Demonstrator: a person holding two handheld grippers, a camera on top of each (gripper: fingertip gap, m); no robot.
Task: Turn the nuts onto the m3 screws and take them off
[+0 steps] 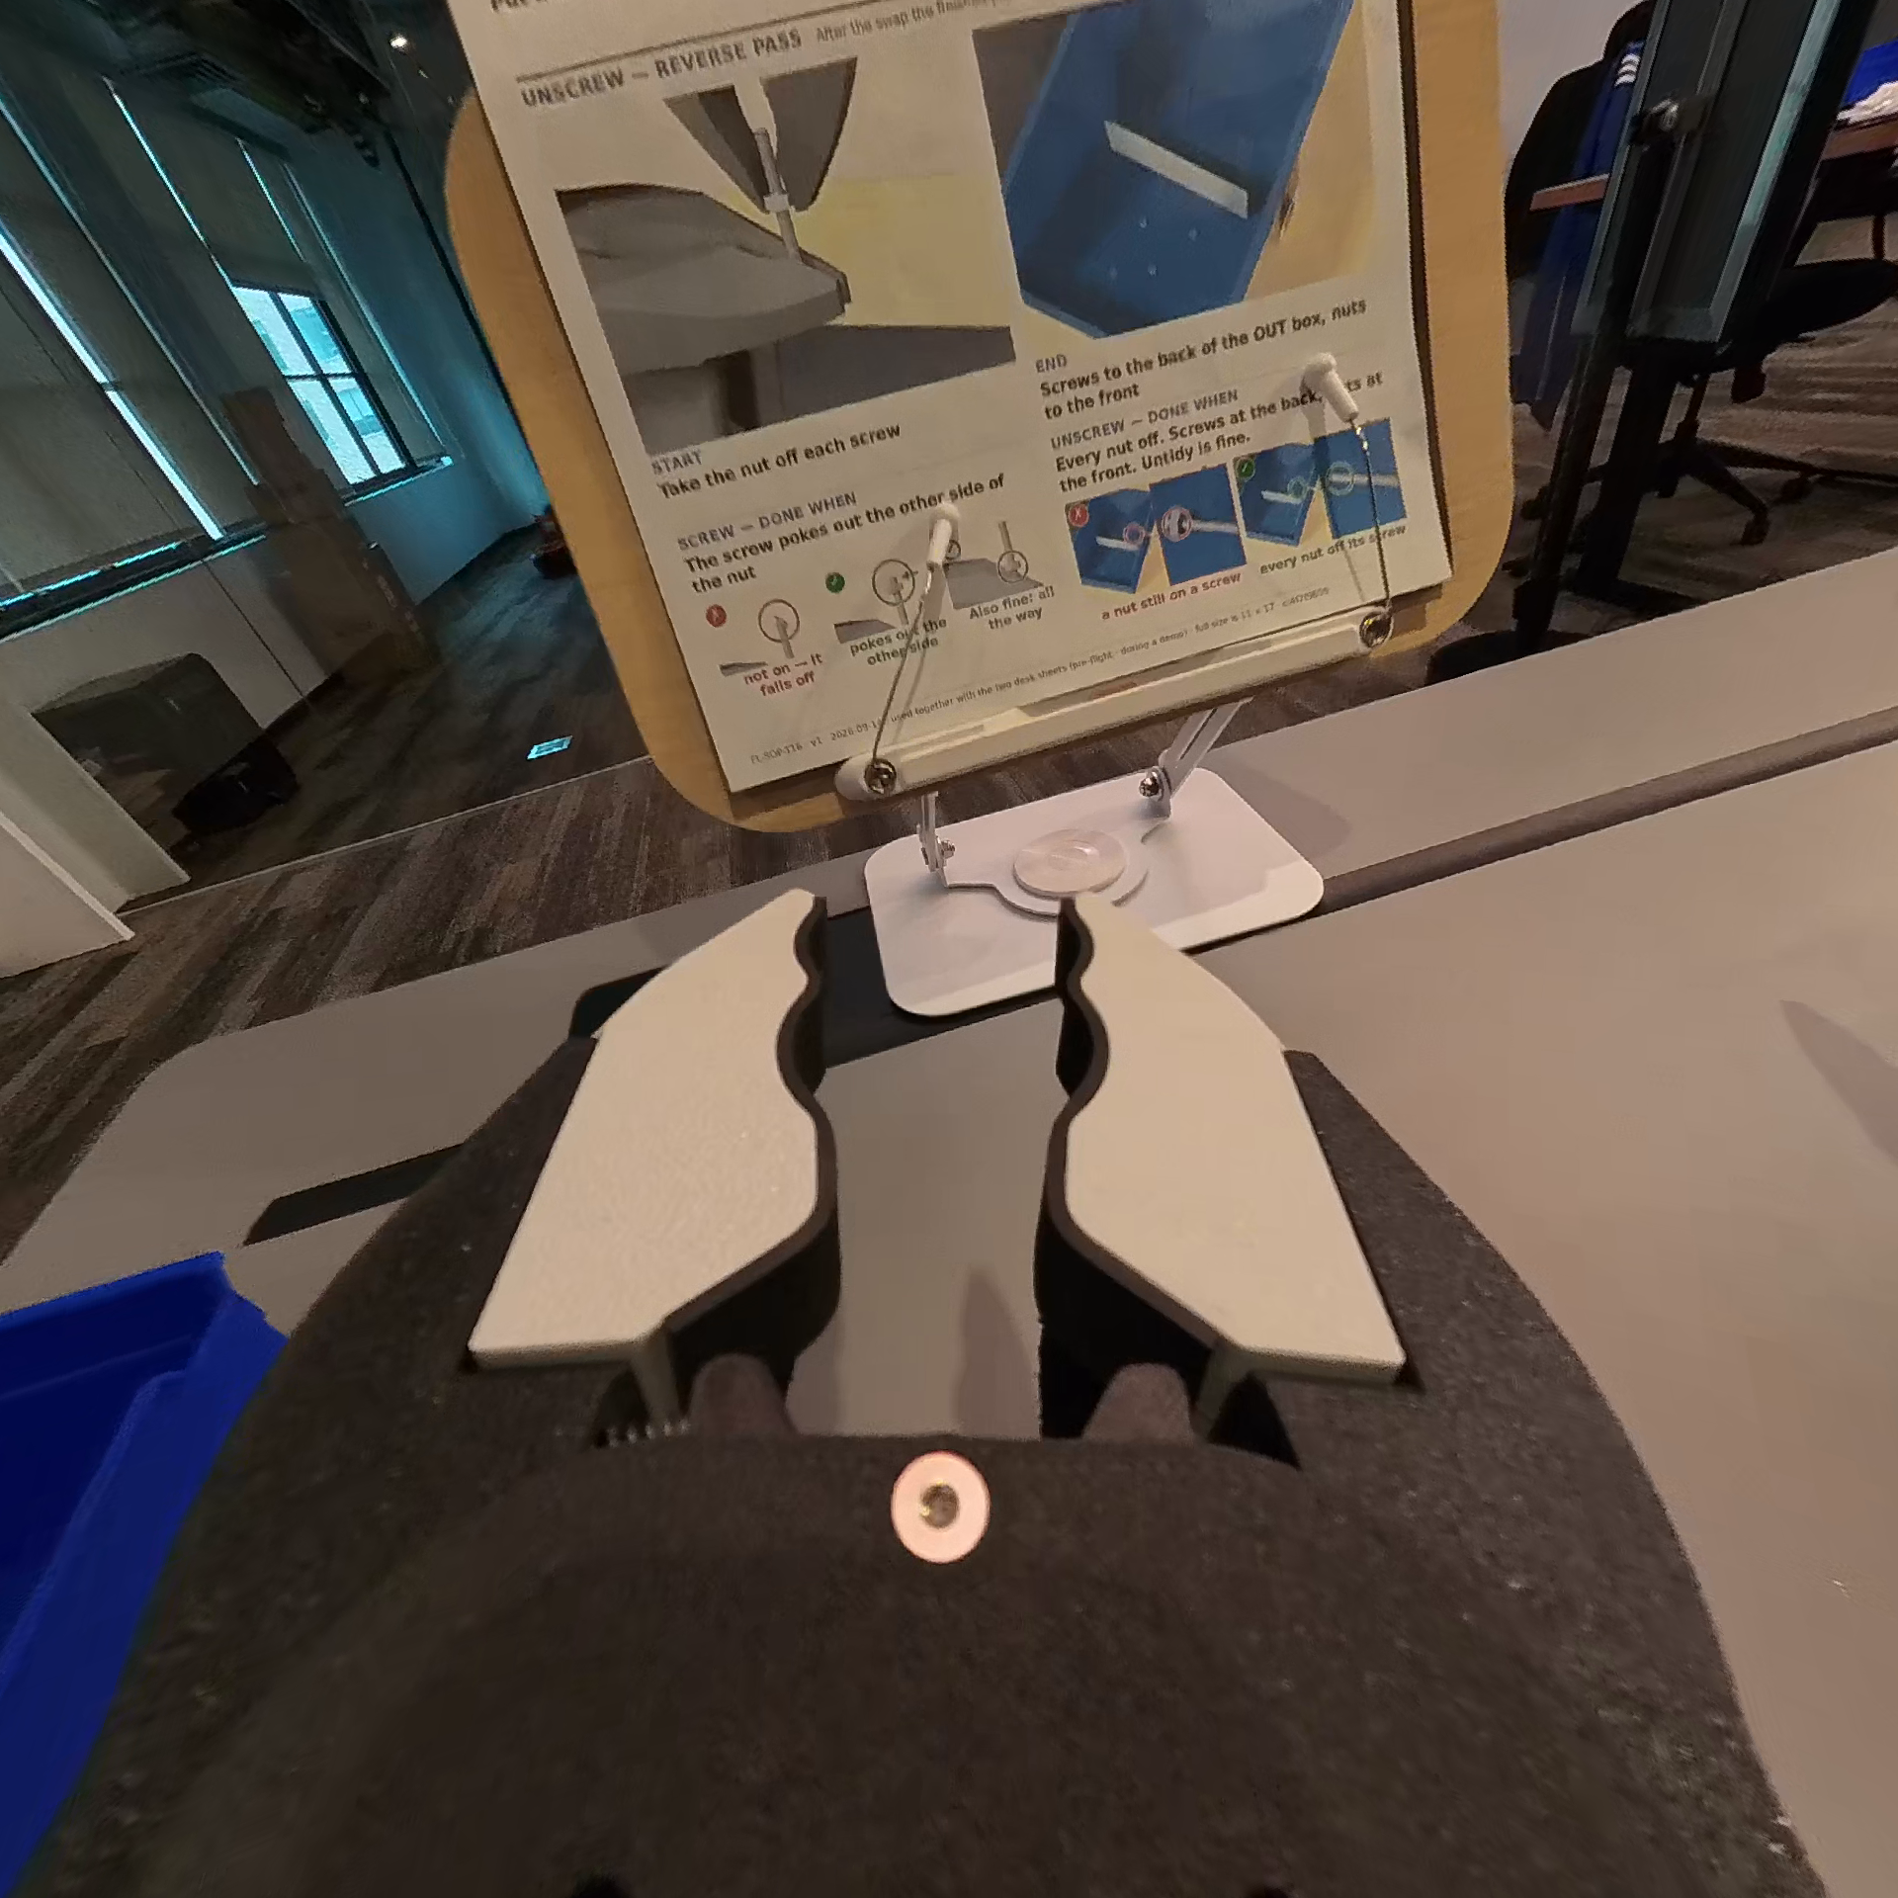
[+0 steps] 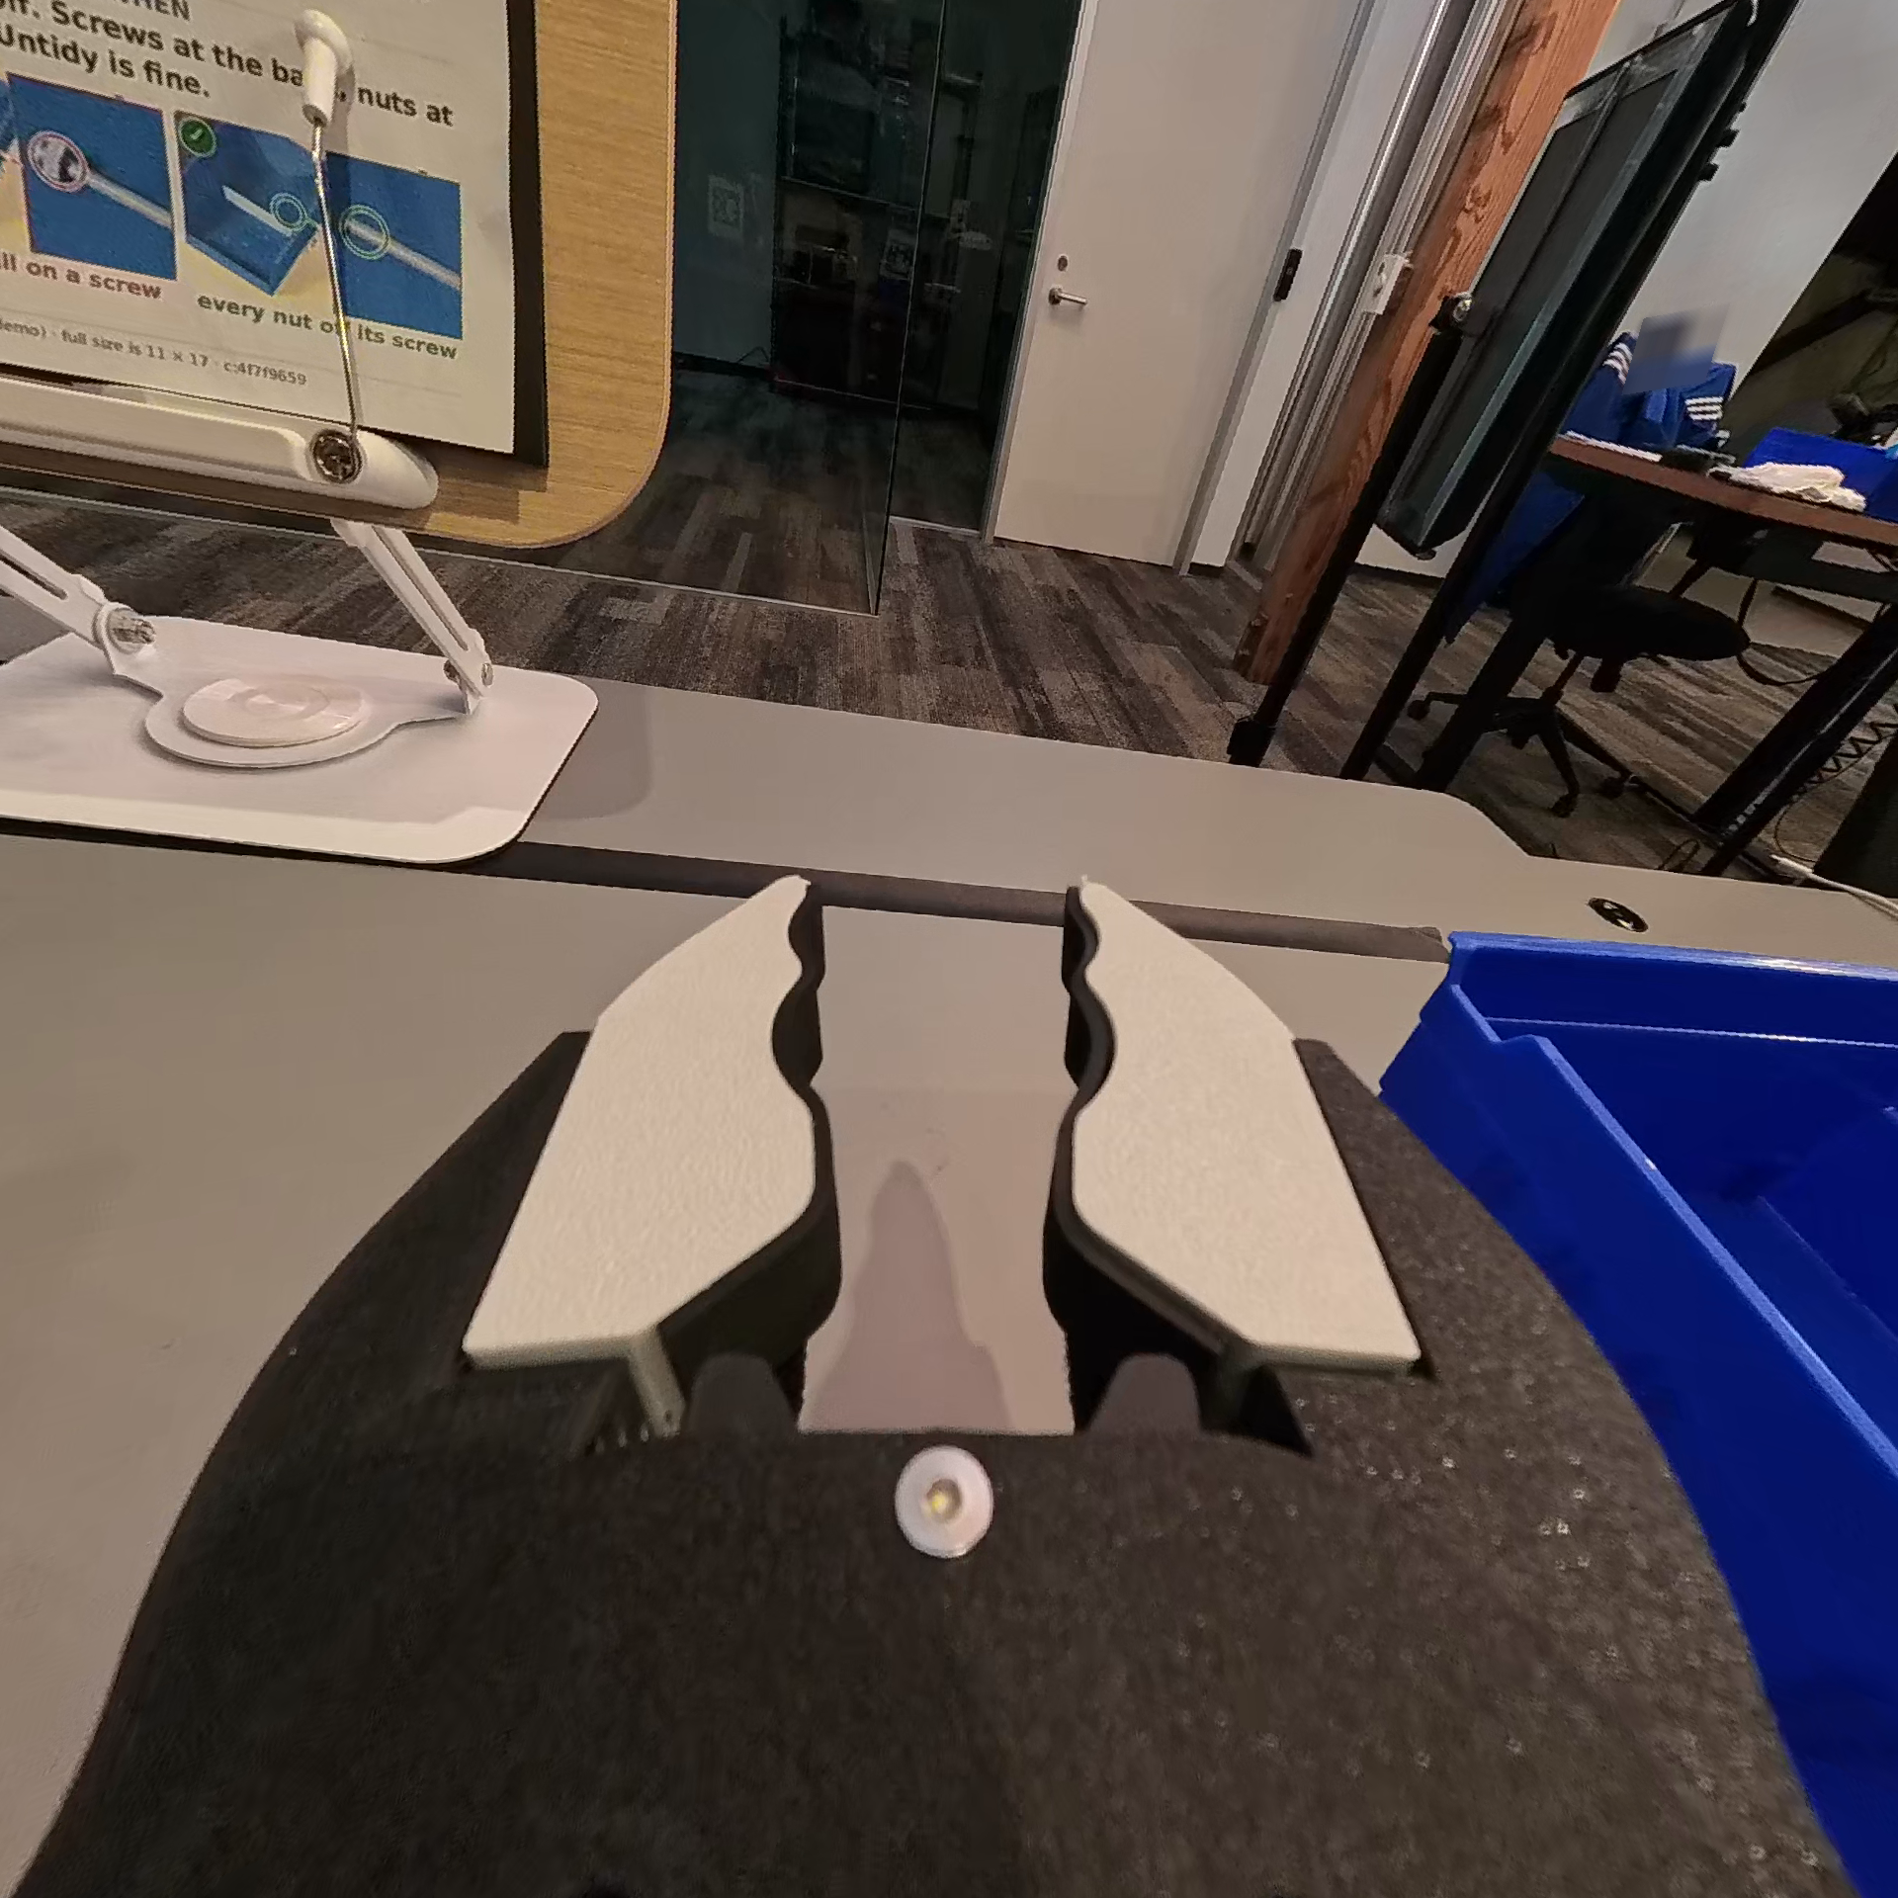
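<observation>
Both jaws released, bare, over grey table; blue bin flanks right.

A printed instruction sheet with headings, captions, red cross and green tick marks and small blue photo panels is clipped to a wooden-backed white stand on the table. The sheet's lower right corner shows again in the right wrist view.

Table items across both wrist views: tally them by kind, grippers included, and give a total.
Grippers, fingers apart with nothing between them: 2, left gripper and right gripper
Blue bins: 2, one beside the left gripper, one beside the right
White document stand with printed sheet: 1
Total: 5
</observation>
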